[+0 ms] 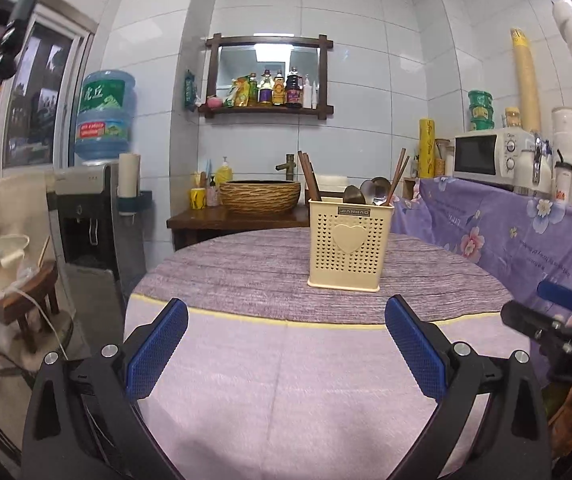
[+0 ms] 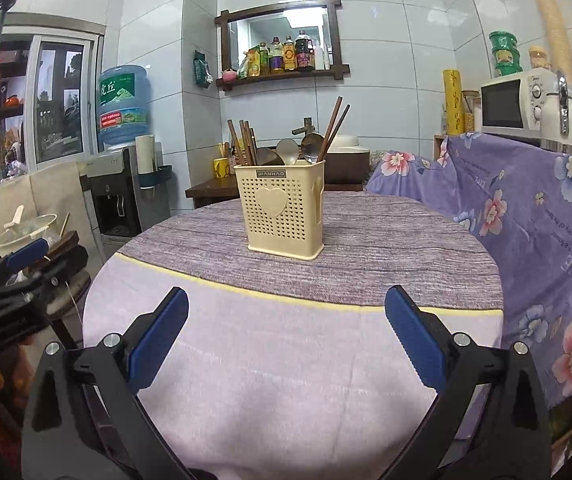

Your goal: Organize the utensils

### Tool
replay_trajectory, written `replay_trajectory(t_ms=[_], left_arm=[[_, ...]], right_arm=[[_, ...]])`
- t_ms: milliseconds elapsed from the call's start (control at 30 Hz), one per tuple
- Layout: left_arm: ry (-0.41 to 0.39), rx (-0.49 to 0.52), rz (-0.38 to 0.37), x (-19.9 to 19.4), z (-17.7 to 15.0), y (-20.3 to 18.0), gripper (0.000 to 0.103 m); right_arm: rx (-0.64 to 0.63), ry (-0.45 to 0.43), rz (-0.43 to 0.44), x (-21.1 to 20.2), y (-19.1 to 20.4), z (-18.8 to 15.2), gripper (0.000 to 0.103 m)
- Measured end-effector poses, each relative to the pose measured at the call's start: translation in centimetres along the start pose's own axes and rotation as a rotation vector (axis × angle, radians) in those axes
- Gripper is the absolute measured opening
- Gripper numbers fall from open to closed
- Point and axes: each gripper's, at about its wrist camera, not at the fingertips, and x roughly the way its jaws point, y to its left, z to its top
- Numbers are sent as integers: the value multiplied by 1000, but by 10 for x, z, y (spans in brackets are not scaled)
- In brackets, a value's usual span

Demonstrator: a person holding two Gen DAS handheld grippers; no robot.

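Upright, the cream perforated holder (image 2: 284, 208) (chopsticks (image 2: 245, 142), probably spoons (image 2: 288, 151)) faces both gaping, empty grippers.

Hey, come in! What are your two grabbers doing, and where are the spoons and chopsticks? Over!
Left gripper open, empty. Right gripper open, empty. Spoons and chopsticks upright in cream holder on table. Nothing blocking.

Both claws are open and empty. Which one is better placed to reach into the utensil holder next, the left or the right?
Probably the left, by a small margin. The utensil holder stands ahead of the left claw but toward its right finger; from the right claw it sits toward the left finger. Both look similarly far away.
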Motion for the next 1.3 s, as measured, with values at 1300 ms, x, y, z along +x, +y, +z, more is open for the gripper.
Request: replay_trajectory(t_ms=[1300], left_arm=[[3, -7, 2, -18, -9, -3, 98]], right_arm=[[-75, -22, 2, -22, 17, -12, 97]])
